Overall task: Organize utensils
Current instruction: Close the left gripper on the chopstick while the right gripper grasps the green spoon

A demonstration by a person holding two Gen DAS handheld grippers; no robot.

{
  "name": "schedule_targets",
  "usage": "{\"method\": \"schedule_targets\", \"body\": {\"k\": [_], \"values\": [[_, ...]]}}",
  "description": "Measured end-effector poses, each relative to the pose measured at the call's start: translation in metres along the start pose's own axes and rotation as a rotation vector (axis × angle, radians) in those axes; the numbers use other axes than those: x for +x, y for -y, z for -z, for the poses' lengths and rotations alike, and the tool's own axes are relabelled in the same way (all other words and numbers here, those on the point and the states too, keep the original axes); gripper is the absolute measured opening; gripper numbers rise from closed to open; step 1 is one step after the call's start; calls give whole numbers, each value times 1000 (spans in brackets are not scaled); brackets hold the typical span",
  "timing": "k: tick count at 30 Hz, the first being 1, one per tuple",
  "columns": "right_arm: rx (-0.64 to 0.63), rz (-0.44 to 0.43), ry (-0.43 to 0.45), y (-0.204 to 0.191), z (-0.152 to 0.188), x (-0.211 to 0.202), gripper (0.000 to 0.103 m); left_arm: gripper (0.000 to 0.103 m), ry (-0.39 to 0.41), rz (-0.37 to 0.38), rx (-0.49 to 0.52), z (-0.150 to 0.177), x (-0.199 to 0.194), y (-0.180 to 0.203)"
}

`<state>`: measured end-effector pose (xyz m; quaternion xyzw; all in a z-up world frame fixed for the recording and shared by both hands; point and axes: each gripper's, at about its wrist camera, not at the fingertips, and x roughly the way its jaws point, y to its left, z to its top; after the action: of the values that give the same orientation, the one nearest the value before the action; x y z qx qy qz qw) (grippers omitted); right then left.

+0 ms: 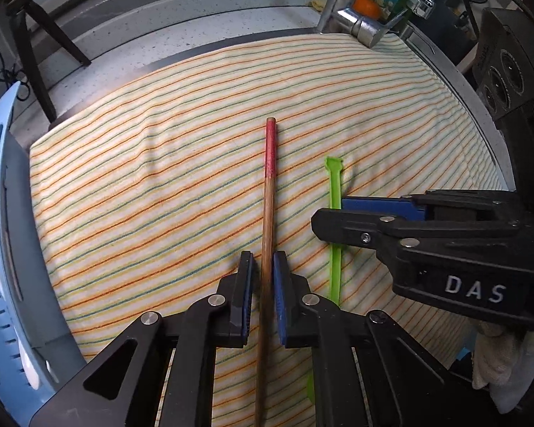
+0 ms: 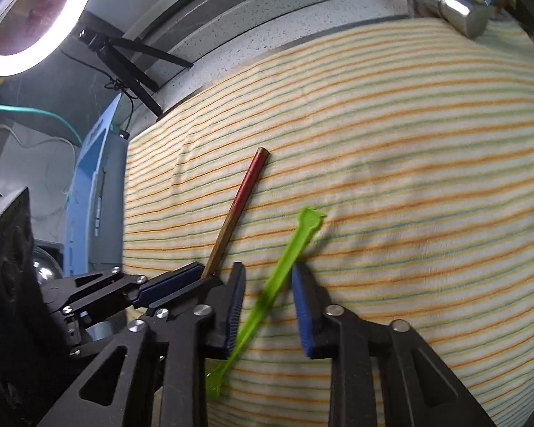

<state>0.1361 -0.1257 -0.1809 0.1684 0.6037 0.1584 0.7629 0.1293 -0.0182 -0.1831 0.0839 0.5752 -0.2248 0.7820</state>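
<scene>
The left gripper (image 1: 263, 291) is closed on the shaft of the long wooden stick with a red-painted end (image 1: 268, 213), probably to lift it from the striped cloth (image 1: 142, 195) on the desk. Just beside it, the right gripper (image 2: 267, 306) stands narrow around the slim green plastic utensil (image 2: 284, 259); its pads do not seem to press yet. Both utensils lie almost parallel, near each other. Farther away the cloth is free up to the chrome tap (image 1: 359, 21), giving room.

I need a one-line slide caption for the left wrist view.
Left gripper shut on wooden chopstick; right gripper straddles green utensil on striped cloth.
</scene>
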Motion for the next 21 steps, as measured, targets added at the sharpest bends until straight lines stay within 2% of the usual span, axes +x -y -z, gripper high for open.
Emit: {"method": "schedule_targets", "body": {"k": [1,9,16,21], "values": [[-16,16,4,-2,-1,1,13,6,6,0,-6,2,-1,-3],[-40,15,11,0,-6,-2,6,5,64,39,-114,24,-19,-25],[-69,10,24,-6,-4,-10,4,5,127,84,-202,35,-32,-33],[-126,13,57,-22,-3,-22,3,5,170,84,-216,36,-47,-33]]}}
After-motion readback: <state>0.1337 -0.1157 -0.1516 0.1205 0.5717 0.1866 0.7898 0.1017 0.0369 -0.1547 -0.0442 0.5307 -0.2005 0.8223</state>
